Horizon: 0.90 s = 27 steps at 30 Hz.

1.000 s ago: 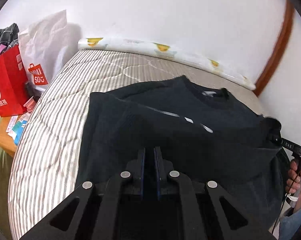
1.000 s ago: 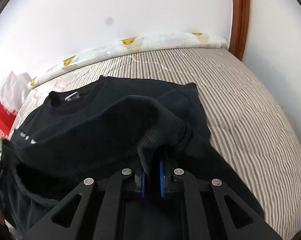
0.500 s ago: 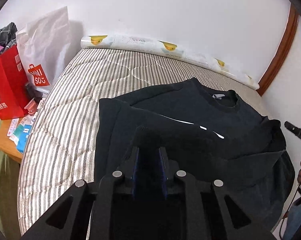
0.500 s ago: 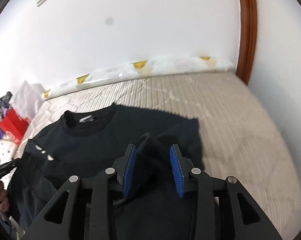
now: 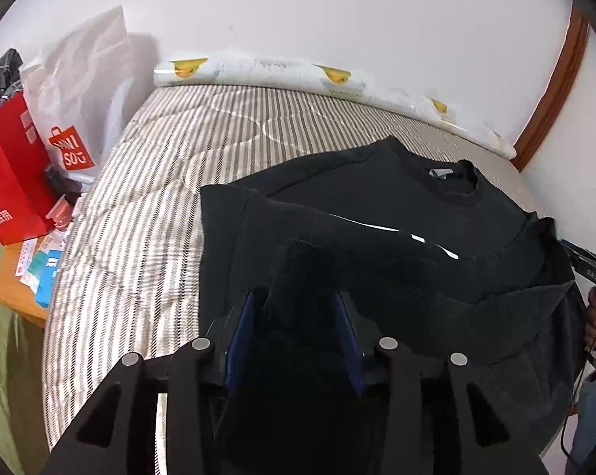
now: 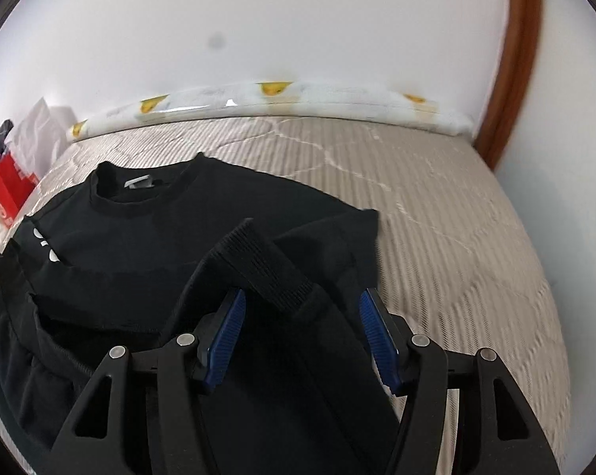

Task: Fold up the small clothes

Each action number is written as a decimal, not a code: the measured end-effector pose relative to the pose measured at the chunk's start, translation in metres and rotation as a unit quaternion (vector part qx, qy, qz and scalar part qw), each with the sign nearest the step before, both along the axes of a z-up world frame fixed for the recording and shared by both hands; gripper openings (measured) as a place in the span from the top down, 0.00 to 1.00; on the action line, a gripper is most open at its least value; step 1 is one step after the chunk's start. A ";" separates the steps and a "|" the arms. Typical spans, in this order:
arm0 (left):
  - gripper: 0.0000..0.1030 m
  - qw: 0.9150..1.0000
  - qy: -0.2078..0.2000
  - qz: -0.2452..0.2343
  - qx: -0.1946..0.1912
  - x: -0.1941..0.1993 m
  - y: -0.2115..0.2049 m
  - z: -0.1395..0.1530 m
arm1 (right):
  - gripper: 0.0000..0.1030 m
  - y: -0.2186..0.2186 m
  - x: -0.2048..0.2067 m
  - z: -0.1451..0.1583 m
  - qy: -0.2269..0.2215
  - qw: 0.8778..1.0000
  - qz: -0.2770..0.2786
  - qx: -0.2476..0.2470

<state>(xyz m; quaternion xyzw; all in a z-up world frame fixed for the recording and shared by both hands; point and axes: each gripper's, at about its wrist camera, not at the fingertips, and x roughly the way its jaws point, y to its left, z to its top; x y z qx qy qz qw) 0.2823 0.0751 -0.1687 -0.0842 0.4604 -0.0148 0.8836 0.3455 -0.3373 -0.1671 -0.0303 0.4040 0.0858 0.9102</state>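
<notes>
A black sweater (image 5: 377, 206) (image 6: 159, 229) lies face up on the striped bed (image 5: 159, 182) (image 6: 456, 237), its collar toward the wall. Both sleeves are folded in over the body. My left gripper (image 5: 296, 316) is opening. The left sleeve's cuff (image 5: 298, 269) lies slack between its blue pads (image 5: 238, 332). My right gripper (image 6: 301, 336) is opening too, and wider. The ribbed right cuff (image 6: 266, 265) rests between its jaws, with a clear gap on the right side. In the left wrist view the right gripper's tip (image 5: 583, 269) shows at the far right edge.
A rolled white cover with yellow prints (image 5: 266, 73) (image 6: 298, 99) lies along the wall at the bed's head. Left of the bed stand a red bag (image 5: 8, 182), a white shopping bag (image 5: 76, 111) and a low wooden table (image 5: 12, 301) with small boxes. A brown door frame (image 6: 511, 79) rises at right.
Both grippers were shut on a sleeve each; their jaws have since spread and the sleeves now lie loose on the sweater. Both views have drawn back slightly from the garment.
</notes>
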 end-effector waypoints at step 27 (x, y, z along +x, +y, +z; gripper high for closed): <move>0.94 0.997 -0.050 0.055 0.032 0.059 0.000 0.014 | 0.96 -0.027 0.070 -0.006 0.004 0.994 -0.097 0.052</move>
